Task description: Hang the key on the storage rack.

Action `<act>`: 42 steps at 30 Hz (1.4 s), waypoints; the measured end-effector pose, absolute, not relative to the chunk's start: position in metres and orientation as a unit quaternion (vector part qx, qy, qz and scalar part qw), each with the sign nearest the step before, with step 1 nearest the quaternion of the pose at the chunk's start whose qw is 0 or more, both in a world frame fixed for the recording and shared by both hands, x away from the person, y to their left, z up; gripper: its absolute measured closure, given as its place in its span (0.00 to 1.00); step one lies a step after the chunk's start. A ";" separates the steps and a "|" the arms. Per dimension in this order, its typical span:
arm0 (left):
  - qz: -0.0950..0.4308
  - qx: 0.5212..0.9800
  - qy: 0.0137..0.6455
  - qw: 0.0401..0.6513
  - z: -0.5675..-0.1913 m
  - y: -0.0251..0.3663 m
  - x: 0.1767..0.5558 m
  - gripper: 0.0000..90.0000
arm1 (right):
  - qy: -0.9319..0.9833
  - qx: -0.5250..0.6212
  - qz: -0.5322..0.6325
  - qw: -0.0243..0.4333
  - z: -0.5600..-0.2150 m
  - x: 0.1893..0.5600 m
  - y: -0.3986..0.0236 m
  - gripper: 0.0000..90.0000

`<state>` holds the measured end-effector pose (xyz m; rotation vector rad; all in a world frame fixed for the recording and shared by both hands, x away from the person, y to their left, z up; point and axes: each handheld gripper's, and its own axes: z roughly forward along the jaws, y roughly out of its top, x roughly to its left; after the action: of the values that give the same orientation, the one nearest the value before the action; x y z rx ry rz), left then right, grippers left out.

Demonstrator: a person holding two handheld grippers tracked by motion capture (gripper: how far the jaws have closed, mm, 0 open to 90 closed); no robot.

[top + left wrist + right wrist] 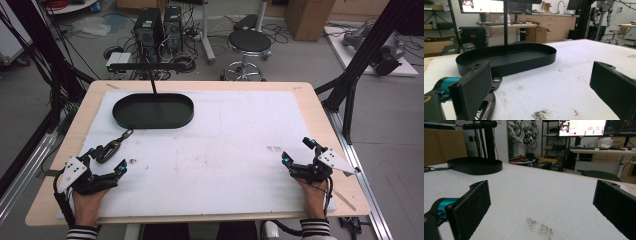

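Observation:
A black oval tray (153,111) with a thin upright post stands at the far left of the white mat. A dark, slim object with a ring end (114,146) lies just in front of the tray. In the left gripper view that object (487,108) sits under and beside the left pad (471,91), and I cannot tell if they touch. My left gripper (107,160) rests open at the near left, with nothing between its jaws. My right gripper (297,151) rests open at the near right, over bare mat. The right gripper view has the tray (475,165) far off to the left.
The white mat (235,140) covers most of the wooden table (320,125). Faint dirt marks (540,227) speckle the mat. Black frame bars (360,60) rise at both sides of the table. A stool (248,42) and computers stand on the floor beyond.

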<state>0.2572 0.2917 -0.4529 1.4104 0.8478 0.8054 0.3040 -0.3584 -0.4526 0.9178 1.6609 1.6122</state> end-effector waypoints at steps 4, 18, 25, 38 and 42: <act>0.349 0.612 0.366 0.608 -0.453 0.291 0.257 0.05 | 0.632 0.349 0.614 0.320 -0.453 0.304 -0.358 0.00; 0.335 0.611 0.378 0.609 -0.450 0.294 0.260 0.05 | 0.630 0.346 0.615 0.323 -0.453 0.304 -0.359 0.00; 0.324 0.636 0.370 0.594 -0.421 0.301 0.269 0.05 | 0.631 0.346 0.615 0.323 -0.453 0.304 -0.359 0.00; 0.299 0.720 0.367 0.507 -0.370 0.313 0.297 0.02 | 0.630 0.348 0.616 0.320 -0.453 0.303 -0.358 0.00; 0.288 0.738 0.386 0.473 -0.362 0.318 0.308 0.02 | 0.631 0.347 0.616 0.320 -0.453 0.303 -0.358 0.00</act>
<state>0.3077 0.3181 -0.3623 1.8055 0.9441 0.7052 0.3035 -0.3585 -0.4527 0.9119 1.6579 1.6196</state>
